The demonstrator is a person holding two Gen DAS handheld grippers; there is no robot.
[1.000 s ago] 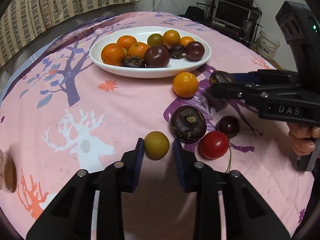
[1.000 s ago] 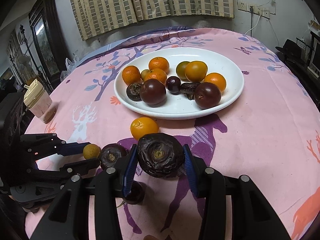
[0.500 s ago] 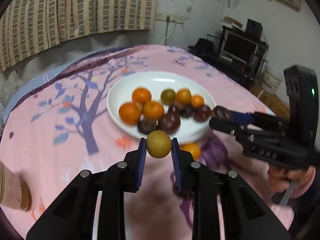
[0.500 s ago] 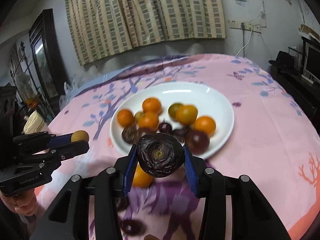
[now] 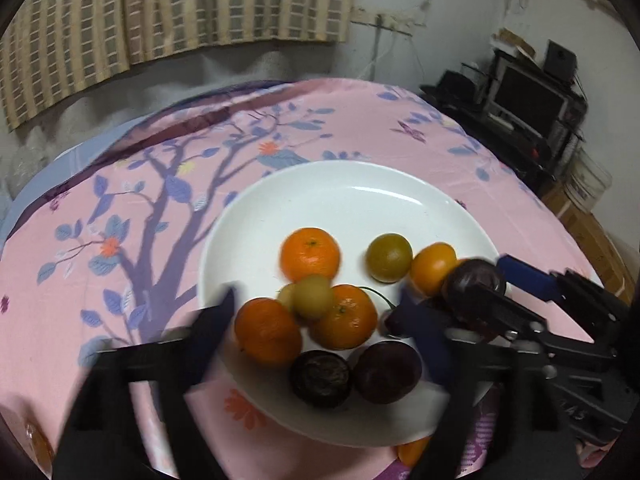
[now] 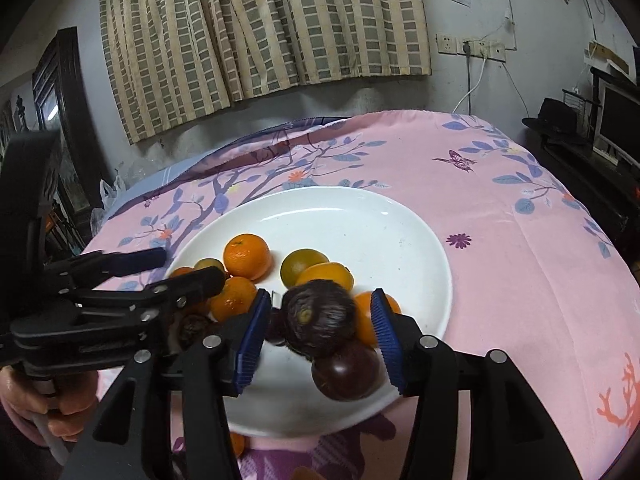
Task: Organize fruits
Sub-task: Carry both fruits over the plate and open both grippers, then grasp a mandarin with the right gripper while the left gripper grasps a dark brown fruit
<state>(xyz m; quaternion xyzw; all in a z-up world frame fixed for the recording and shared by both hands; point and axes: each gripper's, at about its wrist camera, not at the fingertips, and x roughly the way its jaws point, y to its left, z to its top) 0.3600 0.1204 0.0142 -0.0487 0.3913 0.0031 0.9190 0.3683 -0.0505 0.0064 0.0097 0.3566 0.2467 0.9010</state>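
A white plate (image 5: 348,196) (image 6: 360,216) holds several oranges, a green citrus and dark purple fruits. My left gripper (image 5: 316,320) is open over the plate's near side; the small yellow-brown fruit (image 5: 313,295) lies loose among the oranges between its blurred fingers. My right gripper (image 6: 318,332) is open over the plate; the wrinkled dark fruit (image 6: 320,320) sits between its blue pads, free of both, on top of a smooth purple fruit (image 6: 346,372). The right gripper also shows in the left wrist view (image 5: 480,292), at the plate's right side.
The plate stands on a round table with a pink printed cloth (image 6: 520,248). One orange (image 5: 414,450) lies on the cloth by the plate's near rim. A curtain, a wall socket and a TV stand (image 5: 532,100) are behind the table.
Both grippers moved forward over the plate and opened. The yellow-brown fruit left the left gripper and the wrinkled dark fruit left the right gripper, both now on the plate.
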